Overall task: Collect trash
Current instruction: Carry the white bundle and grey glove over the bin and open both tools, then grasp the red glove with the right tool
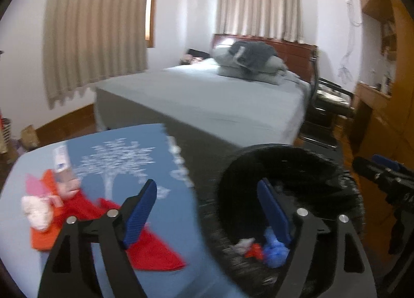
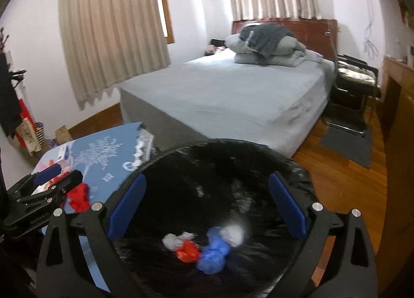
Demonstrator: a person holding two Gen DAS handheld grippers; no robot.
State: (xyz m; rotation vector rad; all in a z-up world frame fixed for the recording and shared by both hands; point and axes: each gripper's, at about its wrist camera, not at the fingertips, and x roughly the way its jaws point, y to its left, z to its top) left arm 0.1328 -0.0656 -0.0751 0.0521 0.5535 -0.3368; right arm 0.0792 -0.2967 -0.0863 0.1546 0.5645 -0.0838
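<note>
A black bin (image 2: 207, 173) lined with a black bag stands beside a blue-clothed table (image 1: 160, 158). Inside lie crumpled white, red (image 2: 187, 251) and blue (image 2: 212, 254) trash pieces; they also show in the left wrist view (image 1: 274, 251). My right gripper (image 2: 207, 207) is open and empty above the bin. My left gripper (image 1: 207, 210) is open and empty, straddling the table edge and the bin rim (image 1: 284, 150). On the table lie red cloth (image 1: 155, 251), a white crumpled wad (image 1: 36, 210), pink paper (image 1: 38, 186) and a small white tube (image 1: 60, 161).
A bed (image 2: 233, 96) with folded bedding stands behind the table and bin. A black chair (image 2: 354, 75) and wooden cabinets (image 1: 388, 106) are at the right. Curtains cover the windows. Bags and clutter (image 2: 33, 132) sit by the left wall. A grey mat (image 2: 349, 142) lies on the wood floor.
</note>
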